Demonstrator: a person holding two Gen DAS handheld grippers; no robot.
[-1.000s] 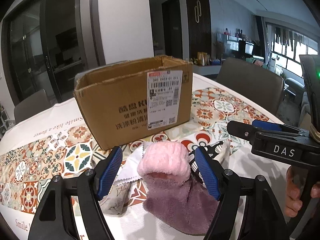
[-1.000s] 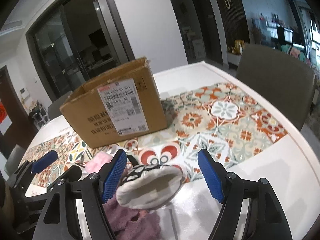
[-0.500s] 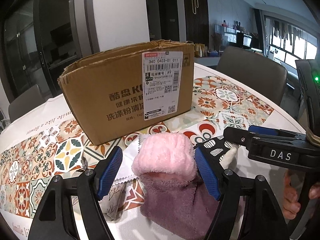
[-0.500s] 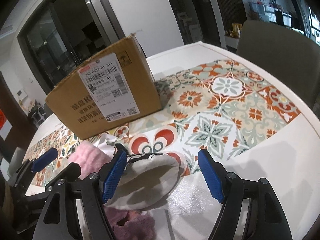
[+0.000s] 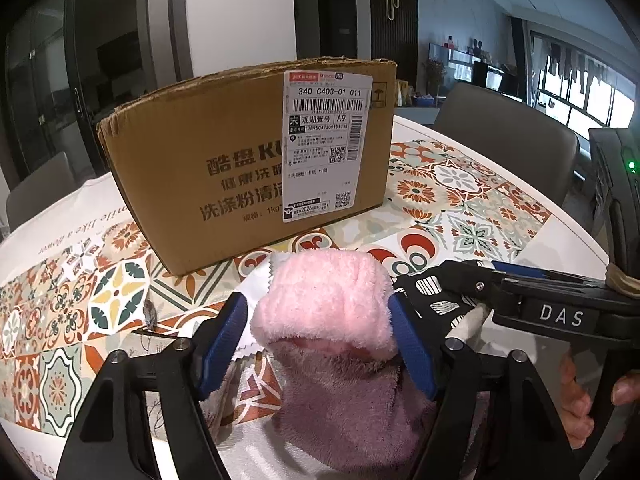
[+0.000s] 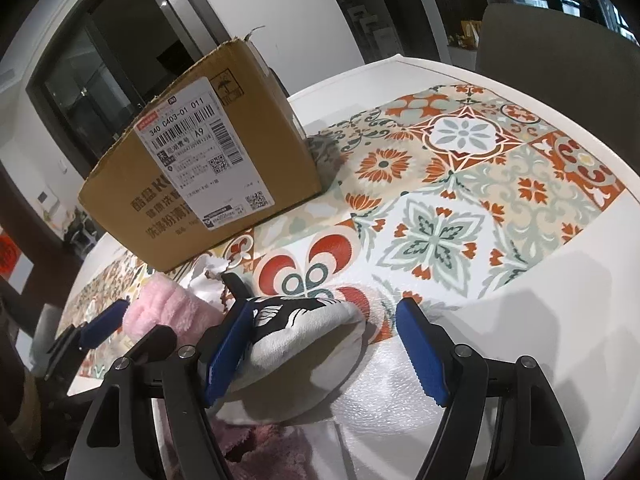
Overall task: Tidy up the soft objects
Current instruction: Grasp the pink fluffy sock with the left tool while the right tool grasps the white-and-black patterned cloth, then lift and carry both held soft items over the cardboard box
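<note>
A fluffy pink sock [image 5: 324,296] lies on a mauve plush cloth [image 5: 344,408] in front of the cardboard box [image 5: 240,168]. My left gripper [image 5: 316,320] straddles the sock with its jaws closing. The right pad touches the sock and a gap shows at the left pad. A grey sock with a black-and-white pattern [image 6: 304,328] lies beside it on a white cloth. My right gripper [image 6: 324,320] stands open around that sock, the left pad against it and the right pad well apart. The pink sock [image 6: 160,308] shows at the left of the right wrist view.
The tall box [image 6: 200,168] stands just behind the socks on a patterned tablecloth [image 6: 440,208]. A zigzag-edged white cloth [image 5: 260,280] lies under the pink sock. A grey chair [image 5: 500,128] stands past the table's far rim. A hand [image 5: 580,400] holds the right gripper [image 5: 520,292].
Both grippers have sunk toward the socks and the box looms larger. The left jaws have narrowed around the pink sock. The right gripper has rolled a little.
</note>
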